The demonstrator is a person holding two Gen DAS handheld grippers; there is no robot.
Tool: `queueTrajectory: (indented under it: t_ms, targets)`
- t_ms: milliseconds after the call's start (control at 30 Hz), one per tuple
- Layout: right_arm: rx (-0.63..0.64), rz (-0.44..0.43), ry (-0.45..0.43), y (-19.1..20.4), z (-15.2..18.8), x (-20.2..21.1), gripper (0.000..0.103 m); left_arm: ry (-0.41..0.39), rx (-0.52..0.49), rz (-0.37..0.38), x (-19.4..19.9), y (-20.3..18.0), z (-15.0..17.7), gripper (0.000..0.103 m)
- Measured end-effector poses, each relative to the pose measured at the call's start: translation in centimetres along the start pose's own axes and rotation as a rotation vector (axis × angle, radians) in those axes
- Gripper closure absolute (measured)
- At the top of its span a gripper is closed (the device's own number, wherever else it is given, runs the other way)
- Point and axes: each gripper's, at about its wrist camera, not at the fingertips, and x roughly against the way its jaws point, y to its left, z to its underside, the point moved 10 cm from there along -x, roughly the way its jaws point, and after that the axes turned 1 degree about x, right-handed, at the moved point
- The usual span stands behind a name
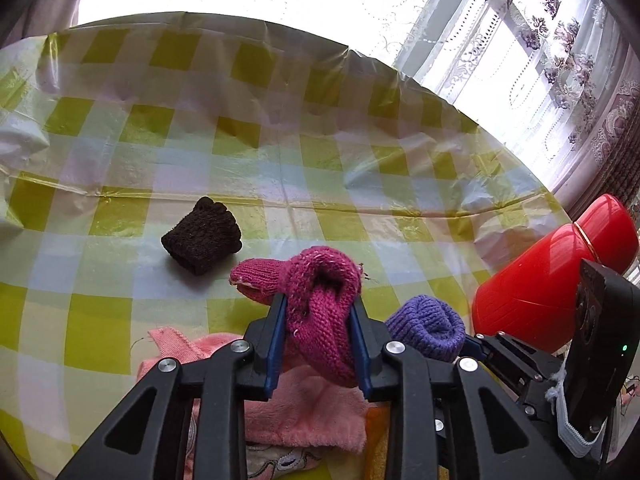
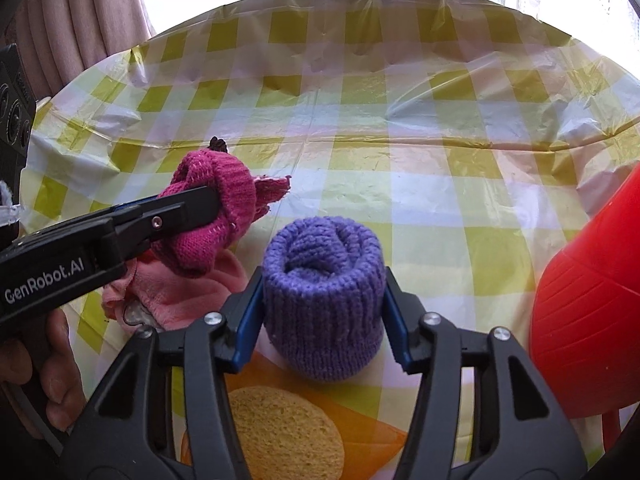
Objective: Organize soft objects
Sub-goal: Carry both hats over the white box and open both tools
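My left gripper point(image 1: 320, 312) is shut on a magenta knitted bundle point(image 1: 320, 296) and holds it above a pink fleece cloth point(image 1: 316, 408). It shows in the right wrist view point(image 2: 208, 208) too. My right gripper point(image 2: 324, 292) is shut on a purple knitted roll point(image 2: 324, 300), held upright; the roll also shows in the left wrist view point(image 1: 428, 326). A dark brown knitted piece point(image 1: 204, 236) lies alone on the checked tablecloth point(image 1: 280, 152), ahead and left of the left gripper.
A red plastic container point(image 1: 536, 288) stands at the right, close to the right gripper point(image 2: 588, 320). A round yellow sponge point(image 2: 280, 432) on an orange cloth point(image 2: 372, 432) lies under the right gripper. Curtains and a bright window are behind the table.
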Motion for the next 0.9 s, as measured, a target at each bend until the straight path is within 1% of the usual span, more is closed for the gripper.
queueTrajectory:
  t_ms: [167,300,467,633,900]
  targets:
    - [-0.014,0.022,-0.046,-0.2,-0.2,1.2,0.050,-0.034,-0.011,-0.014,1.1,-0.2,0.2,0.073]
    - [-0.025,0.049,-0.106,-0.5,-0.6,3.3,0.051,-0.070,-0.030,-0.027,2.5,-0.7,0.4,0.073]
    - [-0.019,0.065,-0.155,-0.1,-0.2,6.1,0.051,-0.106,-0.042,-0.041,4.4,-1.3,1.4,0.073]
    - [-0.024,0.057,-0.163,0.0,1.4,8.3,0.051,-0.119,-0.066,-0.034,5.9,-2.7,2.5,0.073]
    - [-0.049,0.055,-0.147,-1.0,4.9,11.4,0.051,-0.085,-0.105,0.004,7.2,-6.4,6.1,0.073]
